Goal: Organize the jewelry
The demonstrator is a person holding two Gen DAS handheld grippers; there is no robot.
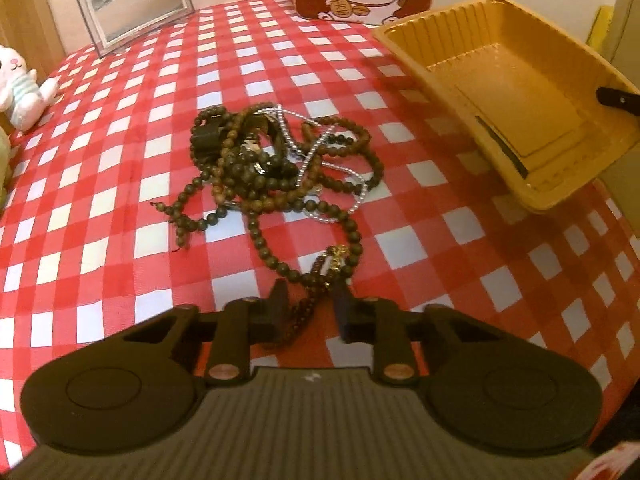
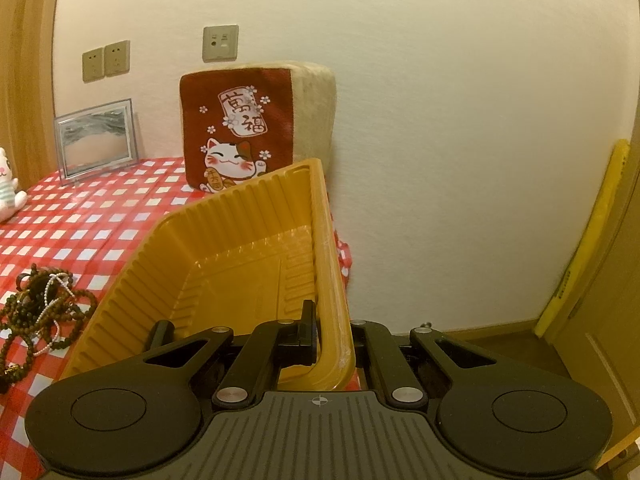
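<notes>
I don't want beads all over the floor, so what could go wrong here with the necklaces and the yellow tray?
1. The dark bead strand between the left tongs runs into the tangled pile, where a pearl-like chain is wound in; lifting may drag the whole heap or snag it.
2. The right tongs pinch only the rim of the yellow tray, which looks tilted; it could slip or tip.

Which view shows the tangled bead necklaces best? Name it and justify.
The left wrist view: the tangled bead necklaces lie mid-frame on the checked cloth, individual strands distinguishable. The right wrist view catches the pile only at its left edge, small and distorted.
</notes>
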